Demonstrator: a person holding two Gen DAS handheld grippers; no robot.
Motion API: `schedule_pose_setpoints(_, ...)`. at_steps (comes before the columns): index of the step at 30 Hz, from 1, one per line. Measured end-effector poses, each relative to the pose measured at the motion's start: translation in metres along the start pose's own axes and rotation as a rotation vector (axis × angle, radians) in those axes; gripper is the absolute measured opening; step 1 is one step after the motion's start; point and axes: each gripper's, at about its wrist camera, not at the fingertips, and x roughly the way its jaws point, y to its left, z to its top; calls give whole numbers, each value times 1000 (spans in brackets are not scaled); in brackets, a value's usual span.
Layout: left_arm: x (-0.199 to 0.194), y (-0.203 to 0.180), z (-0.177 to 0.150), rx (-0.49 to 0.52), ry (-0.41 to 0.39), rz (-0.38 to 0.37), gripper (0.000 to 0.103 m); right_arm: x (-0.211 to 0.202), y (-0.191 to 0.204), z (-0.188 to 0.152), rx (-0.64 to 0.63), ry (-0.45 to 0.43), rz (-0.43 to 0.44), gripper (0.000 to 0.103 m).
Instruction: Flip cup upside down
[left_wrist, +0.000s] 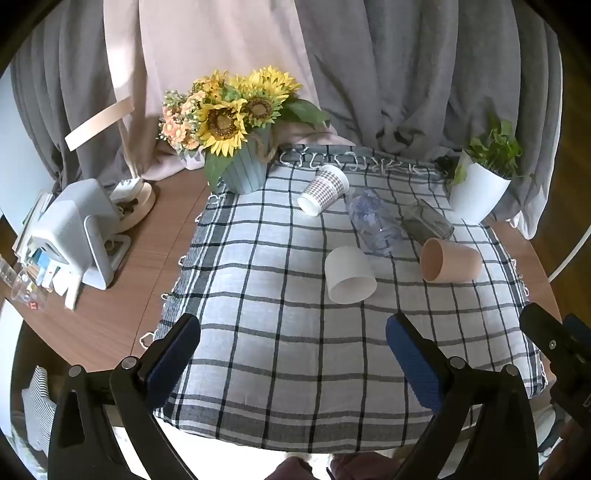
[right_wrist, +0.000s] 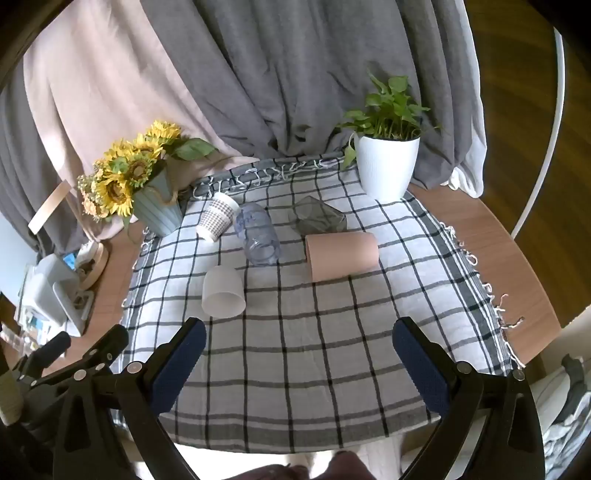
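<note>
Several cups lie on their sides on the checked cloth (left_wrist: 280, 354). A white cup (left_wrist: 349, 274) (right_wrist: 223, 291) lies in the middle, mouth towards me. A pink cup (left_wrist: 451, 266) (right_wrist: 341, 255) lies to its right. A patterned paper cup (left_wrist: 324, 189) (right_wrist: 217, 217), a clear plastic cup (left_wrist: 375, 221) (right_wrist: 258, 238) and a grey glass (left_wrist: 426, 221) (right_wrist: 317, 218) lie farther back. My left gripper (left_wrist: 293, 345) is open and empty near the cloth's front edge. My right gripper (right_wrist: 299, 347) is open and empty, also near the front edge.
A sunflower pot (left_wrist: 243, 168) (right_wrist: 157, 210) stands at the back left, a white plant pot (left_wrist: 476, 192) (right_wrist: 386, 166) at the back right. A white device (left_wrist: 79, 232) and clutter sit on the wooden table (left_wrist: 162, 229) to the left. Curtains hang behind.
</note>
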Motion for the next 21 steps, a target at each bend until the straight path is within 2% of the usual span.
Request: schedule_pose_setpoints(21, -4, -2, 0, -12, -2, -7, 102, 1, 1, 2, -2, 8, -5, 101)
